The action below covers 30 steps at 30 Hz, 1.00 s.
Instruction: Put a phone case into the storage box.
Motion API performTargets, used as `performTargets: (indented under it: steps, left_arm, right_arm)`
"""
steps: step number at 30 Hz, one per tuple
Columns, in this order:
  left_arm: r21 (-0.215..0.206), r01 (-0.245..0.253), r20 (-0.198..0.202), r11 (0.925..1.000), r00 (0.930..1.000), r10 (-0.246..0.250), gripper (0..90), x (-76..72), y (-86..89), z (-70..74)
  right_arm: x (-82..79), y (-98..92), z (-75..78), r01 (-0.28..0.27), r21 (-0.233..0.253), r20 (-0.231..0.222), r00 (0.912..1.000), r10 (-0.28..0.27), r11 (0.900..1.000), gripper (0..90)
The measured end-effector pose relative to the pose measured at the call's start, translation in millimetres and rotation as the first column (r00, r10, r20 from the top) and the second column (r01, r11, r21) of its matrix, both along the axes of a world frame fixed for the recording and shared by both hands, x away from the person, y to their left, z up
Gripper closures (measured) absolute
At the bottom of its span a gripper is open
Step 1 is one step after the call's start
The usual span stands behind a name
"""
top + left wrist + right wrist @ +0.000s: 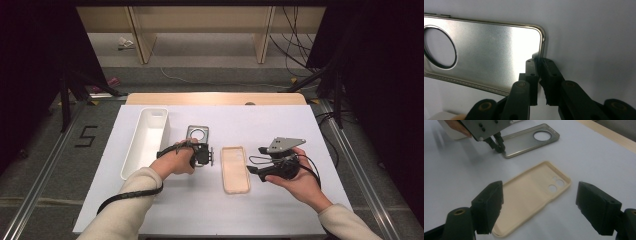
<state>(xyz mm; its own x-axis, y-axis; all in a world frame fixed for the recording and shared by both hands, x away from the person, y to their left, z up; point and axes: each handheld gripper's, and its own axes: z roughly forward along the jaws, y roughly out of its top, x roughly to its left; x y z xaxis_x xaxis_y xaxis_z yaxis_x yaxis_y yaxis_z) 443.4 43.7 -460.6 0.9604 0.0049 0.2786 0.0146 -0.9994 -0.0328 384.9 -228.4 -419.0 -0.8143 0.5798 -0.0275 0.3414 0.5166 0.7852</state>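
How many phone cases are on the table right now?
2: a silver metallic case beside the white tray, its rim pinched by the left tool, and a beige case lying mid-table before the open right tool.

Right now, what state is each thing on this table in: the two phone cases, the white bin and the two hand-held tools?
Metal phone case: flat on the table, hollow side up, its rim pinched at a corner.
Left gripper: jaws shut on that rim.
Beige phone case: flat, hollow side up, untouched.
Right gripper: jaws wide open, apart from the beige case.
White bin: upright, empty.
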Motion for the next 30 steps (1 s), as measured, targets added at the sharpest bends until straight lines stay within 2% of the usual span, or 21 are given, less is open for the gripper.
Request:
performTargets:
  steps: [16,24,30]
  left_arm:
    - [-0.004,0.0,-0.008,1.0,1.0,0.0,85.0,-0.3,-0.3,-0.3]
    - [0.01,0.008,-0.009,0.9999,0.9999,-0.008,85.7,-0.3,-1.3,0.3]
    - [0.0,0.003,-0.006,1.0,1.0,-0.003,86.7,-0.4,-0.4,0.5]
  right_arm:
    - [-0.2,-0.1,0.0,0.003,-0.001,-0.004,1.0,-0.003,1.0,23.0]
    - [0.0,-0.6,0.2,0.006,-0.001,-0.002,1.0,-0.006,1.0,23.0]
    - [-0.1,-0.7,0.3,0.006,0.0,-0.002,1.0,-0.006,1.0,23.0]
